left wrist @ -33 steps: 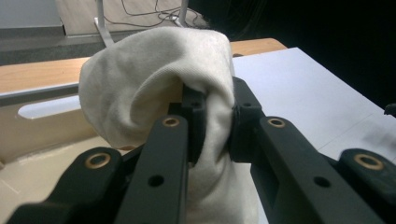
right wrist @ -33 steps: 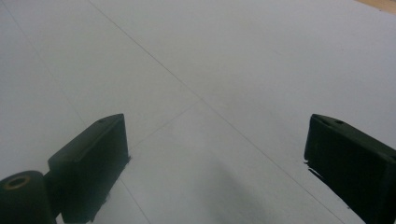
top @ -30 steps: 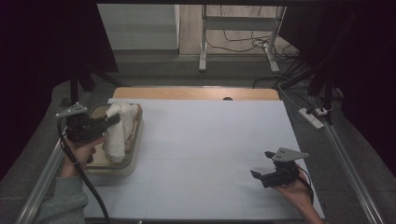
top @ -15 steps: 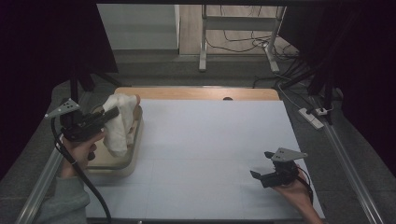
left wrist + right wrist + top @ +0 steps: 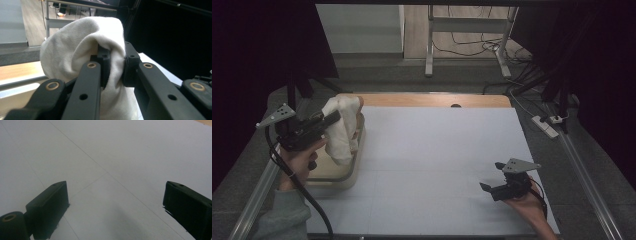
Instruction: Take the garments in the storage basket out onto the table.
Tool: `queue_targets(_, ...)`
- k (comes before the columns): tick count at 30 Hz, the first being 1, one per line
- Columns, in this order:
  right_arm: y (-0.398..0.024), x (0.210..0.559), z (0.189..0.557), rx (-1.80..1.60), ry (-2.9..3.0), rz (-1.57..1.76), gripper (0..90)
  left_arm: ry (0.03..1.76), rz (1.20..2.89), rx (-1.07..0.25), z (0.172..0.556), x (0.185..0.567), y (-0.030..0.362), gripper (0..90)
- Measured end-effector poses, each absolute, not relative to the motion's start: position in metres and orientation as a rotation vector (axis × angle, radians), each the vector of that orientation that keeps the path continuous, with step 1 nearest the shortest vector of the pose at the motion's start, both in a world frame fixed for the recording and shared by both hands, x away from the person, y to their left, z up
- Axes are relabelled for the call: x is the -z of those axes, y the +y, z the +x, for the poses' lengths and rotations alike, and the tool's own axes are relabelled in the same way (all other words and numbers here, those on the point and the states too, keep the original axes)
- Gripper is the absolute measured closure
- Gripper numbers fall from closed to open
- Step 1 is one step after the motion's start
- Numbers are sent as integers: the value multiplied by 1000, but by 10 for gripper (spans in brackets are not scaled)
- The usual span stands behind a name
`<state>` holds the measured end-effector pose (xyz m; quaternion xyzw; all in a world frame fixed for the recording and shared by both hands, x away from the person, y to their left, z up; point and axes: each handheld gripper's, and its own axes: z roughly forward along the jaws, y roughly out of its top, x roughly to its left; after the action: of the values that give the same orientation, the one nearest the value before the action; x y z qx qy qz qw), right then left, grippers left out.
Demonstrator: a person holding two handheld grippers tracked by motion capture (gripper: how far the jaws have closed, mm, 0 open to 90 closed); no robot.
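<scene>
A white cloth [image 5: 341, 131] hangs above a beige tray [image 5: 343, 179] at the table's left edge. My left gripper [image 5: 333, 120] is shut on the cloth's upper part and holds it lifted, so the cloth droops down toward the tray. In the left gripper view the cloth [image 5: 75, 47] bulges over and between the two black jaws of the left gripper [image 5: 115, 65]. My right gripper [image 5: 490, 188] rests low at the table's front right, open, with nothing between its jaws. The right gripper [image 5: 115, 202] looks down on the bare white table top [image 5: 120, 157].
The white table top [image 5: 437, 155] spreads between the two grippers. A wooden strip [image 5: 427, 100] runs along its far edge. Metal rails [image 5: 582, 165] flank the table, and a power strip [image 5: 545, 125] lies on the floor at the right.
My left gripper has risen and moved slightly left with the cloth, which now hangs higher above the tray. The right gripper has stayed put.
</scene>
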<state>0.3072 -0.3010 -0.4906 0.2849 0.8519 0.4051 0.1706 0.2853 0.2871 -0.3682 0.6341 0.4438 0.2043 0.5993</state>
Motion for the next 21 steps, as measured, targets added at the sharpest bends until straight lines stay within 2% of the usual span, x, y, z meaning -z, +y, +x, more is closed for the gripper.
queue_targets(21,-301,491,308,-1145,2412,814,59,964,1426,-465,283,356,272,791)
